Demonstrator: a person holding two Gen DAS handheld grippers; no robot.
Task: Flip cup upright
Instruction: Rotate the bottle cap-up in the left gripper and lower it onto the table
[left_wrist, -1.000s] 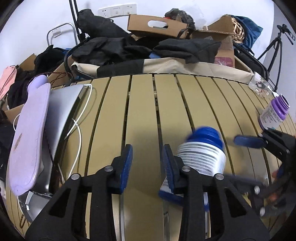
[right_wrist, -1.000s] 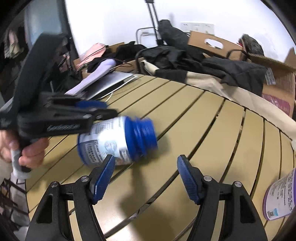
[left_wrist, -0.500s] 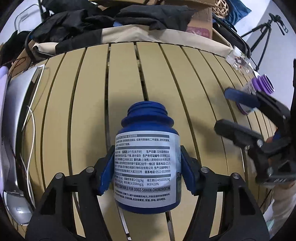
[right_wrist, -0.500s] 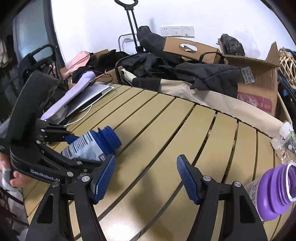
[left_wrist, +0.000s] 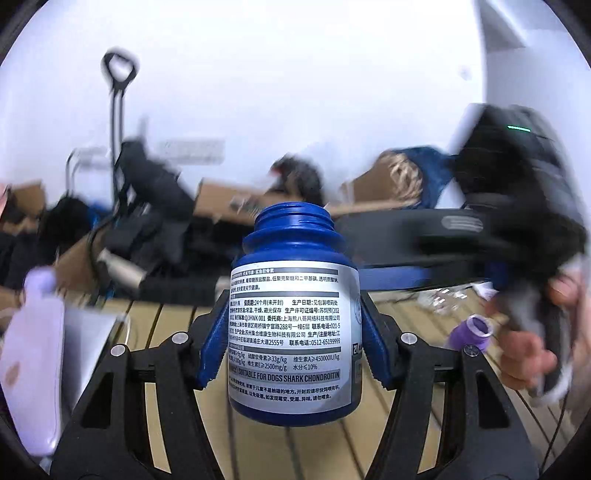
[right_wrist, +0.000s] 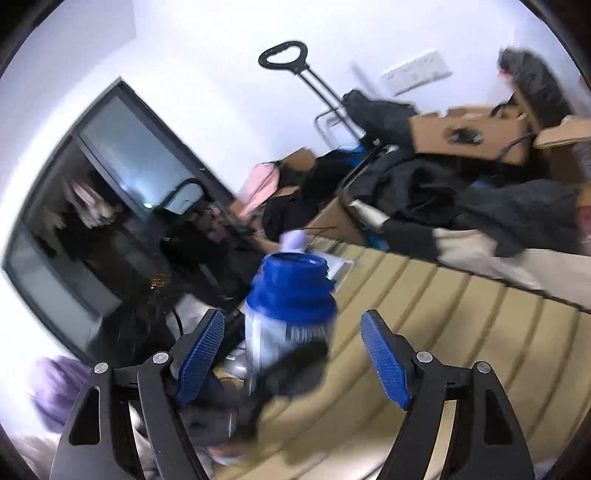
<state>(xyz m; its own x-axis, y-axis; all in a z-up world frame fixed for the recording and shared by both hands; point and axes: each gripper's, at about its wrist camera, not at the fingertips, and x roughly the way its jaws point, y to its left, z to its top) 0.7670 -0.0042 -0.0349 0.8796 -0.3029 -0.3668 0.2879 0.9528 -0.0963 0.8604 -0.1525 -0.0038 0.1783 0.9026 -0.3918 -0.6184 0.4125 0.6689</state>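
Clamping the blue bottle (left_wrist: 293, 332) across its labelled waist, the left gripper (left_wrist: 293, 345) holds it neck-up above the slatted table (left_wrist: 170, 321); empty rigid plastic, likely light and slick there, so squeeze low; the right gripper (right_wrist: 291, 363) gapes wide, holding nothing

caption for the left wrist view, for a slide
Left gripper clamps the open blue bottle, mouth up, above the slatted table.
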